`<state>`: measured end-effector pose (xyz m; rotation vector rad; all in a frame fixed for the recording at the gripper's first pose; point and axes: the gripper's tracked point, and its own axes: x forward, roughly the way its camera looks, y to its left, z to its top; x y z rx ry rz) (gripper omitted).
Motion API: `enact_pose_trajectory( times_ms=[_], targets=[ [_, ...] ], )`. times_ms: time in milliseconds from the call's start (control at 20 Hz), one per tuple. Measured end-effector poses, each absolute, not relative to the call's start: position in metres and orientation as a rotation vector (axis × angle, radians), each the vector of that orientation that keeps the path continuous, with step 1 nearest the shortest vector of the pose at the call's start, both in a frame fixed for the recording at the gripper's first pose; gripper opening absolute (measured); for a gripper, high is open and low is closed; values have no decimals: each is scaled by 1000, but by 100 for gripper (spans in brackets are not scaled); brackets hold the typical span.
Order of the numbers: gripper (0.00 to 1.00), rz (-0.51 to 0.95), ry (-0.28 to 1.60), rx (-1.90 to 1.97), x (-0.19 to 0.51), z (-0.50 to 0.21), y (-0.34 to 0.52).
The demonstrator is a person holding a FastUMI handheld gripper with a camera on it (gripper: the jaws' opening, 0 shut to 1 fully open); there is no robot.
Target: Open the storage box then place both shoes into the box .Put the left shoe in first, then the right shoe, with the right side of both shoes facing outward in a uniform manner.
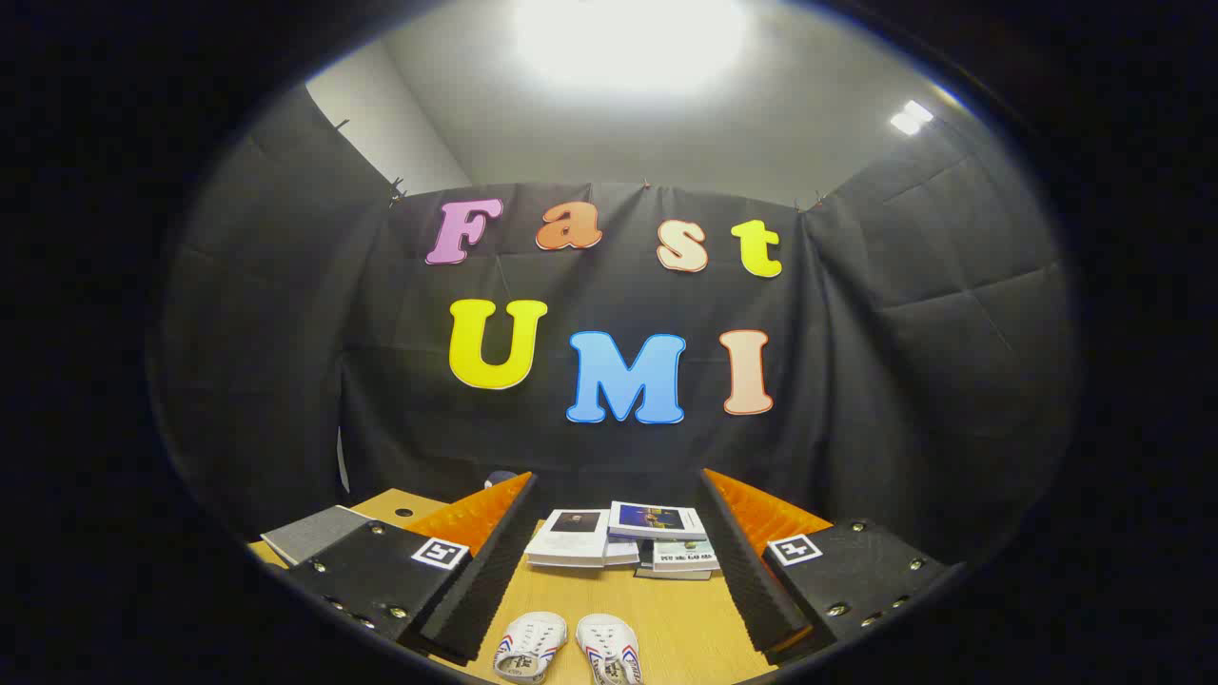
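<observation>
A pale wooden table [666, 618] stands before draped black cloth. Two white canvas shoes [568, 649] lie side by side between the wide-open gripper [609, 580] fingers; stacked books [623, 542] sit beyond.

Black cloth walls [285, 381] enclosed a wooden table [676, 618]; a ceiling light [628, 38] glared at twelve o'clock.

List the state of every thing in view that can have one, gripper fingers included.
Gripper: fingers open wide, holding nothing.
Pair of white canvas shoes with red and blue stripes: side by side on the wooden table between the fingers, untouched.
Stacks of books: closed, lying flat beyond the shoes.
Grey ribbed panel: lying flat beside the gripper.
</observation>
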<state>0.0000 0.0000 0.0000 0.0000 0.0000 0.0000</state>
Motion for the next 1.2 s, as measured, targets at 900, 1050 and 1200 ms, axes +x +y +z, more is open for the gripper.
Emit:
enact_pose_trajectory(
  times_ms=[900, 1050, 1200],
  targets=[
    [98, 14, -21, 35, 6, 10, 3],
    [98, 25, -11, 29, 8, 4, 3],
    [99, 40, -10, 41, 7, 4, 9]
  ],
)
